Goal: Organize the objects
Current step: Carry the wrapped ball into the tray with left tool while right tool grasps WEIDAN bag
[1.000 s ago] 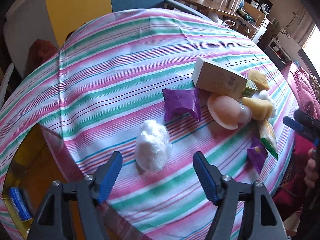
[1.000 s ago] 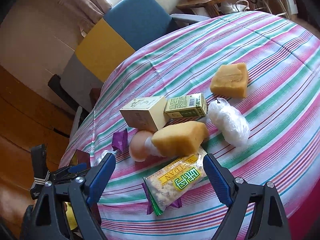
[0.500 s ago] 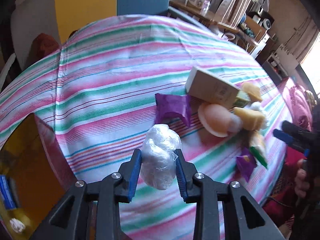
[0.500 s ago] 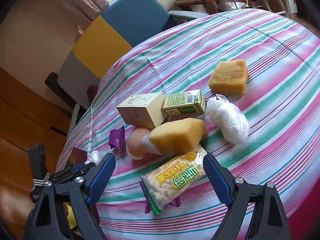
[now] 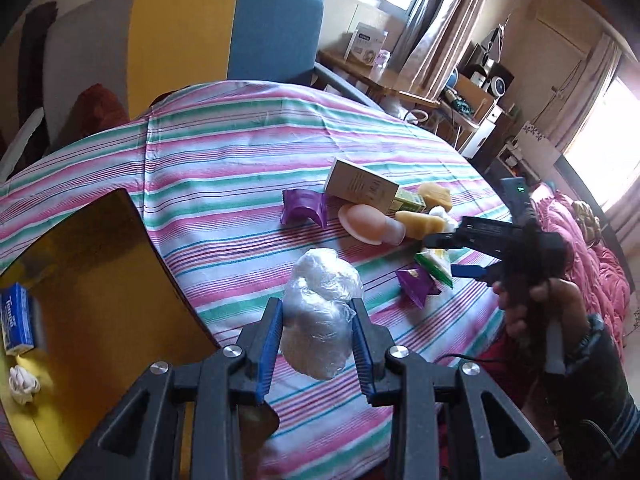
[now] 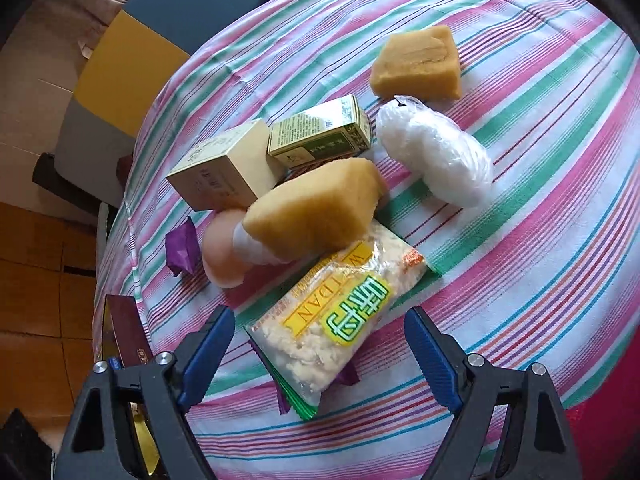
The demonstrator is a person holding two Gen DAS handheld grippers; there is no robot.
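Left gripper (image 5: 316,344): we see its blue pads pressed tight on both sides of a white plastic-wrapped bundle (image 5: 320,316), which hangs clear above the striped tablecloth (image 5: 224,168). Just left of it and lower, a yellow bin (image 5: 96,304) with a blue tissue pack (image 5: 16,320) and a white crumpled wad (image 5: 22,378) lying on its floor.

Right gripper (image 6: 320,356): jaws wide and narrowing slightly, pads not touching anything. Between them, on the cloth, lies a clear snack packet (image 6: 340,316) with yellow and green print; a purple wrapper (image 6: 344,376) peeks out under its near end.

Beyond the packet, we note a yellow sponge block (image 6: 316,204) resting partly on its far end and against a pink rounded object (image 6: 224,252). A second purple wrapper (image 6: 182,248) sits just left of that. Behind the sponge, a cream carton (image 6: 224,168) and a small green box (image 6: 320,132) stand touching each other. To their right lies a second white wrapped bundle (image 6: 436,160), and farther off, another yellow sponge block (image 6: 416,64).

Farthest, past the table edge, a blue and yellow chair (image 5: 224,24).

From the left view, a hand (image 5: 536,304) grips the right tool's handle.
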